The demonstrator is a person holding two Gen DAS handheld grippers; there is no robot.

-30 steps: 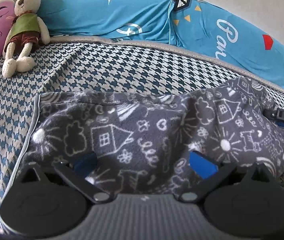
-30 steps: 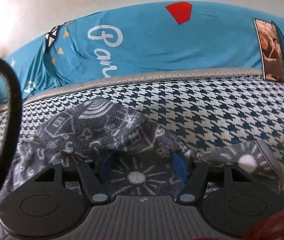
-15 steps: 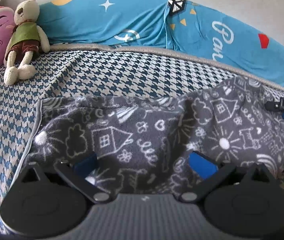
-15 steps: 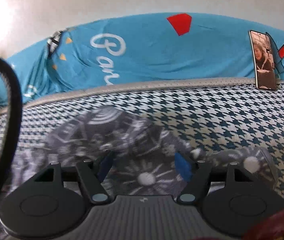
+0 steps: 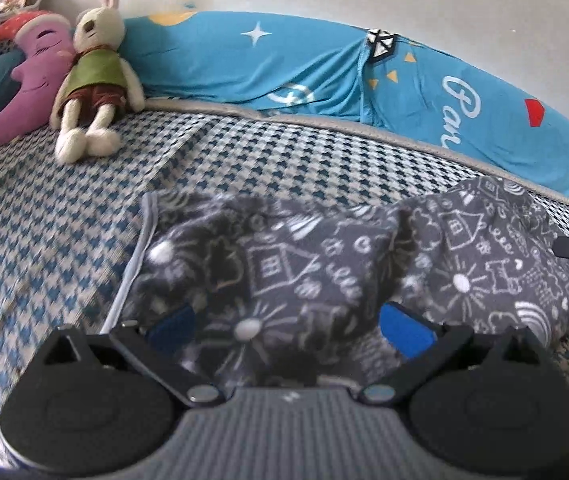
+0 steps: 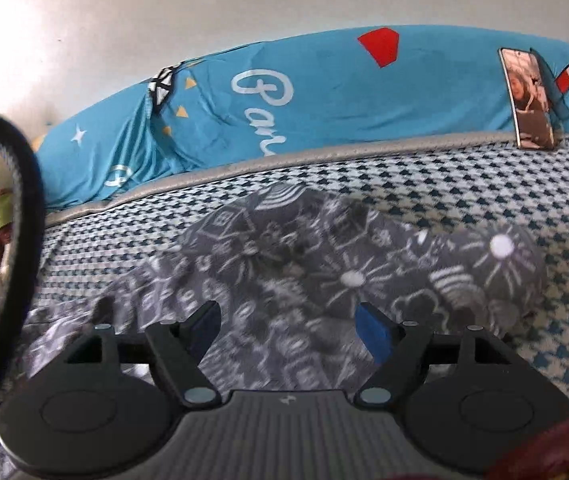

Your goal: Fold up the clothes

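Both blue finger pads [image 5: 404, 330] of the left gripper [image 5: 286, 326] stand wide apart, with a fold of the grey garment [image 5: 296, 264] bunched between them; whether the pads touch the cloth cannot be told. On the right gripper [image 6: 288, 330] the fingers [image 6: 372, 334] are also spread wide over the same garment [image 6: 324, 276], clamping nothing.

One garment is visible — a dark grey fleece piece with white drawings of houses, suns and clouds and a pale trim on its left edge. It lies crumpled on the mattress [image 5: 244, 156], toward the near edge, in front of both grippers. Both grippers are held low, nearly level, pointing toward the far edge of the mattress.

The mattress has a blue and white houndstooth cover. Along its far edge lies one long blue bolster [image 6: 324, 92] with white lettering. One phone [image 6: 528, 100] leans upright against the bolster at the far right. At the far left corner sit two soft toys — one rabbit [image 5: 92, 72] in a green vest and one purple moon cushion [image 5: 24, 84]. Behind them is a plain pale wall [image 6: 244, 0].
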